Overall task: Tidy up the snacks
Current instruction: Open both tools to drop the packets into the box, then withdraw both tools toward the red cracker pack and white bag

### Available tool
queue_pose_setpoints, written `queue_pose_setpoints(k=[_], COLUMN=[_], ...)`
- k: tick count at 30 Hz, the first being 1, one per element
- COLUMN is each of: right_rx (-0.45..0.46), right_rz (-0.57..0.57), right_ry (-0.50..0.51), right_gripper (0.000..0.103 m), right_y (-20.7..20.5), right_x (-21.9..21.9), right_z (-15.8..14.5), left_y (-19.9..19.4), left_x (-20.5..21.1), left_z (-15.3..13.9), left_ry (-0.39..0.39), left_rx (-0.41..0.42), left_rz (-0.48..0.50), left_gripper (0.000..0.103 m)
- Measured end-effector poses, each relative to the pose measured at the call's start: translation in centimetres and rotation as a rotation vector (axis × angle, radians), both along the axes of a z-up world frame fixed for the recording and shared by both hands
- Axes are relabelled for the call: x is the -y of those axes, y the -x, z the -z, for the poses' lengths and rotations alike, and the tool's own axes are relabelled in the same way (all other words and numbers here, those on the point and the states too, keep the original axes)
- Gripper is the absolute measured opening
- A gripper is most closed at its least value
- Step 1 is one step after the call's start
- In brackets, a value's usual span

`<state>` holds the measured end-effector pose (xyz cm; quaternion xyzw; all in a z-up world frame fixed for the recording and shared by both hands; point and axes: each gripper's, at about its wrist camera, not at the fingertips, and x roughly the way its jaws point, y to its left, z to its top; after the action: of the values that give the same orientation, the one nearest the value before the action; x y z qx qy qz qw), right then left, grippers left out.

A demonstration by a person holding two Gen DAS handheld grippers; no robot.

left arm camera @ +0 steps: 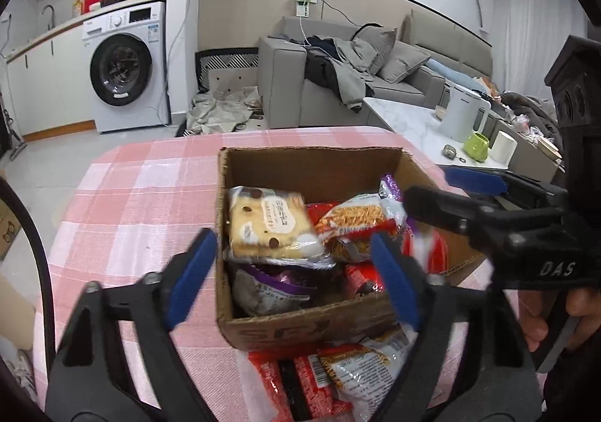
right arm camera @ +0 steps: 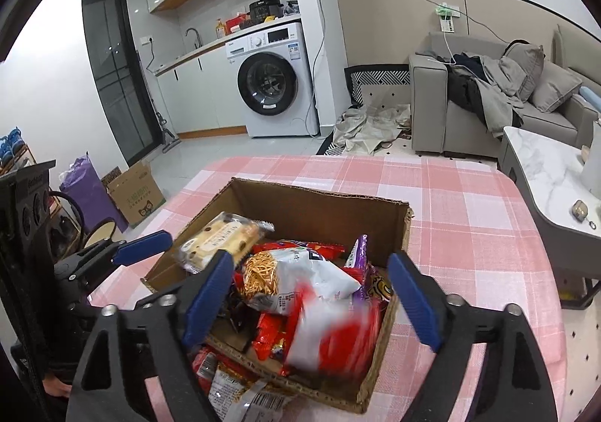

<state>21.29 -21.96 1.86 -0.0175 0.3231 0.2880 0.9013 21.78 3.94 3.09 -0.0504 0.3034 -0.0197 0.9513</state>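
Observation:
A brown cardboard box stands on the pink checked tablecloth, filled with snack packets. A bread packet and a noodle-stick packet lie on top. My left gripper is open over the box's near wall, blue pads wide apart, nothing pressed between them. My right gripper is open too. A blurred red and white packet sits free below its jaws, inside the box. One left finger shows at the box's left side.
More red and white snack packets lie on the cloth in front of the box. A marble side table with a white kettle and a green cup stands to the right. A sofa, a washing machine and floor boxes lie beyond.

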Motion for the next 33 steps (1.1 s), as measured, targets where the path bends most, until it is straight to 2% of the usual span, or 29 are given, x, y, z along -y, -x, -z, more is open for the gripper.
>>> queue_pose_setpoints(k=[4,6,8,22,28,33], right_rx=[-0.023,-0.024,-0.028,-0.060,-0.076,-0.098], right_rz=[0.008,0.014,0.016,0.013,0.015,0.007], right_ry=[-0.020,-0.026,-0.030,0.007,0.026,0.019], right_gripper=[0.103,0.102,0.103,0.103,0.103,0.103], right_y=[0.8,1.1,1.6,5.9,7.3,8.0], right_x=[0.9,1.3,1.7,2.7,2.9,3.1], right_z=[0.0,0.0,0.0,1.0,2.0,3.2], left_y=[1.4,1.9,2.7,7.9,9.1,9.9], left_x=[-0.2,-0.4,-0.5,-1.0,-0.7,-0.7], left_z=[-0.4,-0.4,-0.3,0.0,0.5,0.9], left_ry=[0.013,0.011,0.008,-0.004,-0.043,-0.037], left_rx=[0.005,0.002,-0.004,0.003,-0.010,-0.028], left_rz=[0.007,0.002,-0.004,-0.020,-0.028,-0.035], left_gripper=[0.087,0.089,0.102,0.102,0.102,0.102])
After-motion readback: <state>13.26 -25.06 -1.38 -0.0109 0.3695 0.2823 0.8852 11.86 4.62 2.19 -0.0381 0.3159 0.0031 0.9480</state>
